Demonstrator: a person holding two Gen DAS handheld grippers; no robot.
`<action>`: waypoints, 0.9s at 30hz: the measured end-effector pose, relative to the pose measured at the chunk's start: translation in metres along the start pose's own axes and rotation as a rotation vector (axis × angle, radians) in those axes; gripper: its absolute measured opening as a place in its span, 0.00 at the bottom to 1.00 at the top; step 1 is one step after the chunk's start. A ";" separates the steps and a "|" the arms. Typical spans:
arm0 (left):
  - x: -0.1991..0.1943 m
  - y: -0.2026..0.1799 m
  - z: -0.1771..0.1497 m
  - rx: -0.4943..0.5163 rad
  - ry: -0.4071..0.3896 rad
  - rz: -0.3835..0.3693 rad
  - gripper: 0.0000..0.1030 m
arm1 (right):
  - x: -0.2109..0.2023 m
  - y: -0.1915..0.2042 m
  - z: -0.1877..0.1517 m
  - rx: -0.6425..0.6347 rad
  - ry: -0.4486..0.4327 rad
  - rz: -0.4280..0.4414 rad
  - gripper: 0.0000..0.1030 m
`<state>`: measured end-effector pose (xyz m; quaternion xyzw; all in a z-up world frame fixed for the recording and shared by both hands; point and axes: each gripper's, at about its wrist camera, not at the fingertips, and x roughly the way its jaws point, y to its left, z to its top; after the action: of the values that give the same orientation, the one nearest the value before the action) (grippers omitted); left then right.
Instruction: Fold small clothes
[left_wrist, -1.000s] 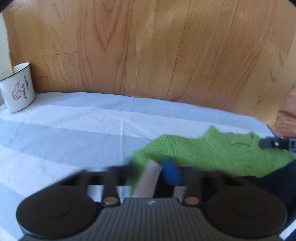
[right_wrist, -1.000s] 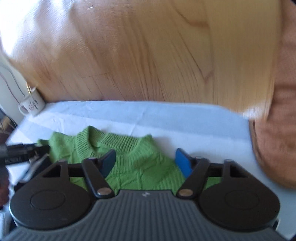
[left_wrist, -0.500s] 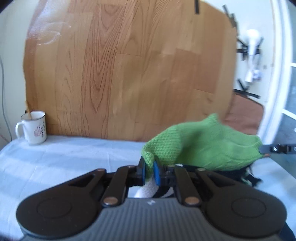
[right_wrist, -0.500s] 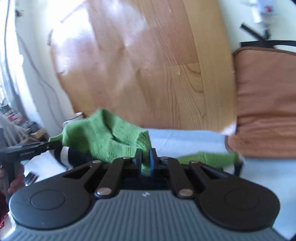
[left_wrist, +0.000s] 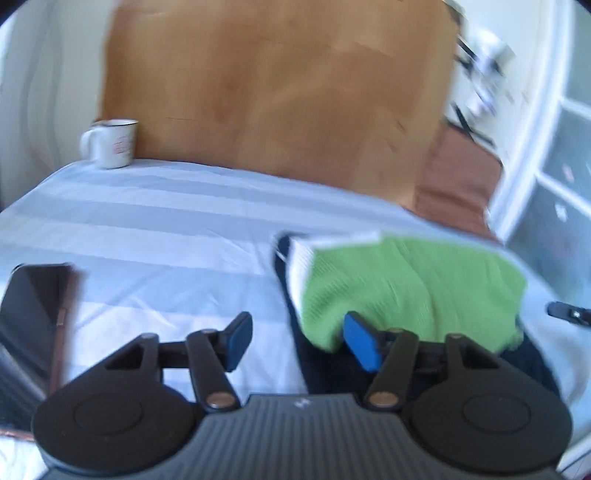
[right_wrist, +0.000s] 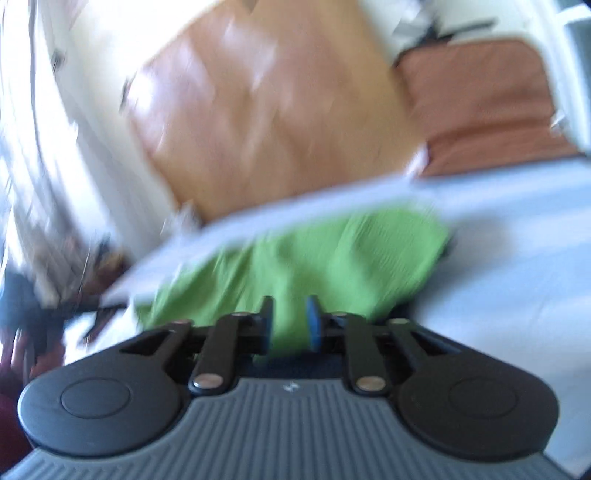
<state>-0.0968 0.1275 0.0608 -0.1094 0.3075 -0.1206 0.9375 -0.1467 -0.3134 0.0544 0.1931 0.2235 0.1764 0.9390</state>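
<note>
1. The left gripper (left_wrist: 295, 341) sits at the bottom centre of the left wrist view; its jaws have just been opening and now stand well apart, with nothing pinched between them. The blue right-hand pad lies against the near edge of the green sweater (left_wrist: 410, 291), which I read as the cloth having been let go

2. The right gripper (right_wrist: 289, 325) has also just been opening. Its pads stand a moderate way apart with green knit (right_wrist: 314, 258) showing in the gap; the blur hides whether they press on it, but the slack gap suggests a release rather than a grip

3. The green sweater lies in the right half of the left wrist view, doubled over into a compact block on top of a dark garment (left_wrist: 317, 373) with a white ribbed edge (left_wrist: 301, 262) at its upper left. That stacking looks like a finished fold dropped onto a pile, though this is a judgement

4. Everything rests on the pale blue striped cloth (left_wrist: 177, 229) covering the surface, which gives a flat, clean place to fold

5. Further out, a white mug (left_wrist: 110, 144) stands at the upper left against the wooden panel (left_wrist: 273, 88), and a dark flat object (left_wrist: 33, 314) lies at the left edge, both well apart from the clothes
</note>
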 end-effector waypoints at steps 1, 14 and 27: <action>0.001 0.005 0.008 -0.037 -0.004 -0.005 0.61 | 0.003 -0.010 0.010 0.018 -0.047 -0.046 0.63; 0.076 -0.012 0.039 -0.115 0.186 -0.091 0.08 | 0.045 -0.041 0.019 0.231 0.059 -0.064 0.10; 0.052 -0.031 0.017 0.076 0.168 0.059 0.33 | 0.003 -0.044 -0.023 0.218 0.068 -0.207 0.27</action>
<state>-0.0501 0.0851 0.0544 -0.0540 0.3834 -0.1132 0.9150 -0.1445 -0.3434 0.0145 0.2640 0.2918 0.0600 0.9174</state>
